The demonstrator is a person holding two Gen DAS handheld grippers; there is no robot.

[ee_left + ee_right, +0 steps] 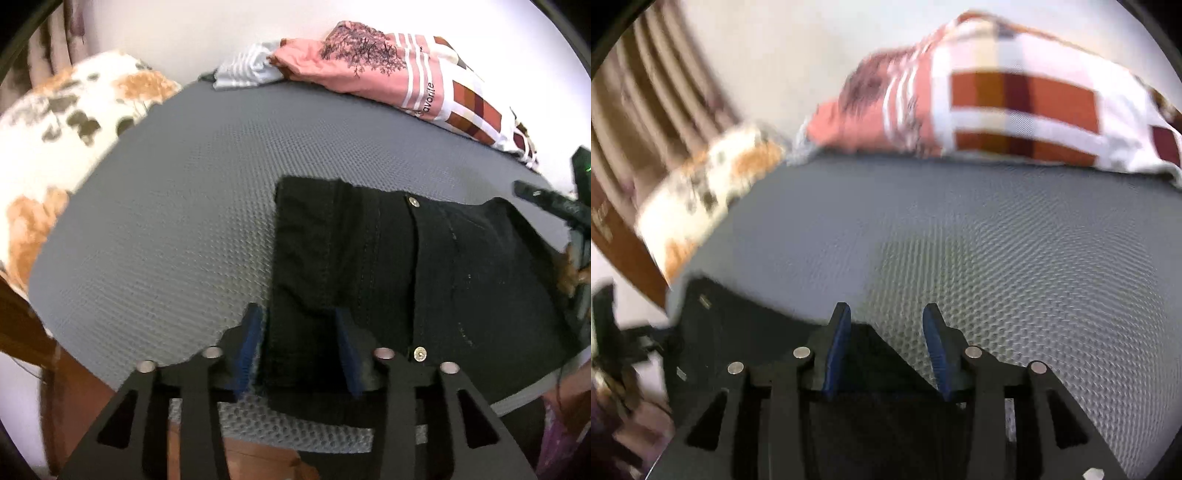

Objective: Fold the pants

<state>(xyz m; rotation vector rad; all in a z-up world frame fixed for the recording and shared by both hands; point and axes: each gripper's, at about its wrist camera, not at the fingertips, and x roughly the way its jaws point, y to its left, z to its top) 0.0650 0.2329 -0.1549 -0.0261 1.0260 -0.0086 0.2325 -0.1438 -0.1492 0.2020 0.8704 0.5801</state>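
Note:
The black pants (443, 258) lie folded into a flat block on the grey textured mat (166, 221), with two metal buttons showing. My left gripper (299, 325) stands open over the near left corner of the pants; the fabric's edge lies between its blue pads (249, 332) without being squeezed. In the right wrist view, my right gripper (886, 321) is open too, with a corner of the pants (738, 325) lying low between its fingers. The view is blurred. The right gripper's body shows at the left wrist view's right edge.
A pile of clothes lies at the mat's far edge: a pink printed shirt (351, 62), a plaid cloth (476, 110) and a striped cloth (247, 70). A floral pillow (55, 122) sits to the left. Bare grey mat (997, 240) stretches beyond the pants.

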